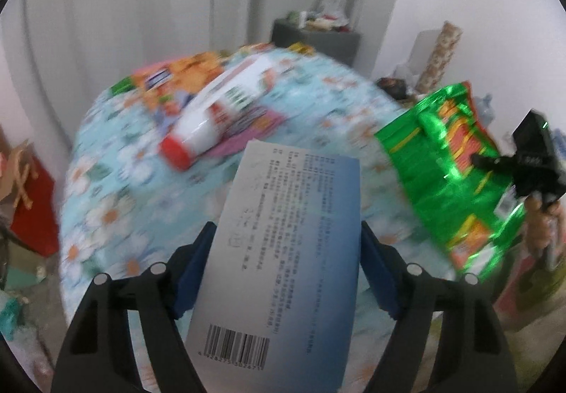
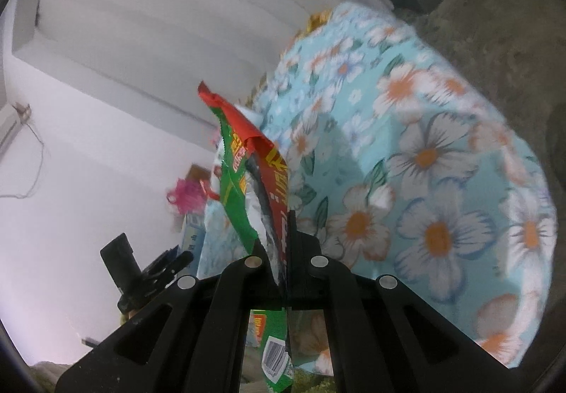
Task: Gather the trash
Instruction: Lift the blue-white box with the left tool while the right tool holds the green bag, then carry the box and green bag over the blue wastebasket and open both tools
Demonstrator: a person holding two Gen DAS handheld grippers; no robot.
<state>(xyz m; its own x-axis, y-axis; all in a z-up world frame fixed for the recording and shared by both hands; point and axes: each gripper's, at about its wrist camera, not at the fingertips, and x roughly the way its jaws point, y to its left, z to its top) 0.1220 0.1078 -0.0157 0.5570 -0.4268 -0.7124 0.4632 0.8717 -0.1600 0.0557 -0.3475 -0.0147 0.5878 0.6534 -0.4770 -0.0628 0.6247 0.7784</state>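
Lifting trash off the floral tabletop (image 1: 106, 180), a blue-white box (image 1: 283, 251) is clamped widthwise by the wide-spread left tongs (image 1: 284, 258), while a green wrapper (image 2: 240, 187) is pinched flat in the fully closed right tongs (image 2: 284, 244).

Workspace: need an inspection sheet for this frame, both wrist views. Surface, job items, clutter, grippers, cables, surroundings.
Surface: table in a blue floral cloth, blurred.
Job's things: blue-and-white box between the left jaws; green snack bag clamped in the right; red-capped white bottle lying on the cloth.
Clutter: orange packets and flat wrappers at the far side of the cloth.
Grippers: left gripper jaws wide around the box, pads at its edges; right gripper shut on the bag.
Cables: thin wire hanging on the wall.
Surroundings: white curtain, grey cabinet with items on top, red bag on the floor.
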